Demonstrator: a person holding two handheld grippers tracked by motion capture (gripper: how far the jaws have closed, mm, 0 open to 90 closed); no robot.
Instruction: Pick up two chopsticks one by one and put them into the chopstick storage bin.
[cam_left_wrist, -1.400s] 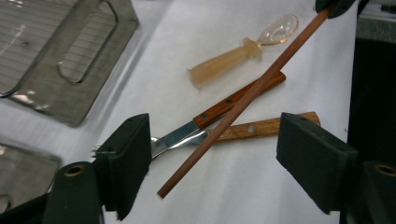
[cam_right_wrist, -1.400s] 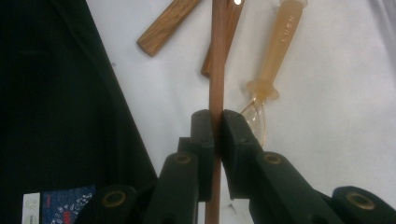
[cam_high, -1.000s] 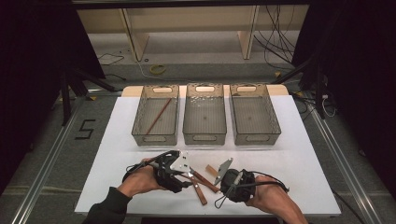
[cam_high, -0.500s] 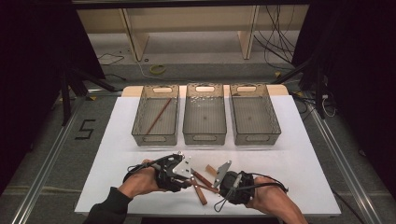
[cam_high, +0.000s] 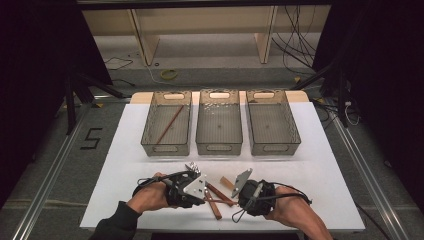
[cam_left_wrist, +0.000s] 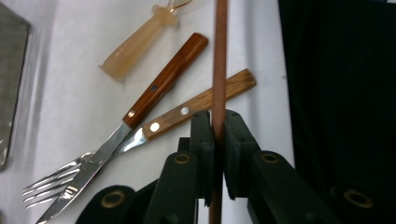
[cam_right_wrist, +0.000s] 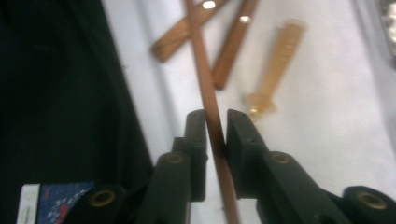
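A white surface (cam_high: 125, 150) carries three clear bins in a row at its far side; the left bin (cam_high: 166, 122) holds one brown stick lying diagonally (cam_high: 169, 124), while the middle bin (cam_high: 219, 121) and the right bin (cam_high: 272, 121) look bare. At the near edge, a person's two hands come in from the bottom, each holding a gripper. The left gripper (cam_left_wrist: 214, 135) sits left of a small pile of cutlery, and its jaws are clamped on a thin brown chopstick (cam_left_wrist: 218, 60) that runs straight between them and away from the camera. Just beside that chopstick lie a knife with a dark wooden handle (cam_left_wrist: 163, 81) and a fork with a lighter wooden handle (cam_left_wrist: 201, 105), crossed over each other, with a pale translucent handle (cam_left_wrist: 135, 42) a little farther off. To the right, the right gripper (cam_right_wrist: 215, 126) has its jaws around the same thin brown chopstick, closed against it as far as the blurred right gripper view shows. The two grippers stand near each other, with the cutlery between them.
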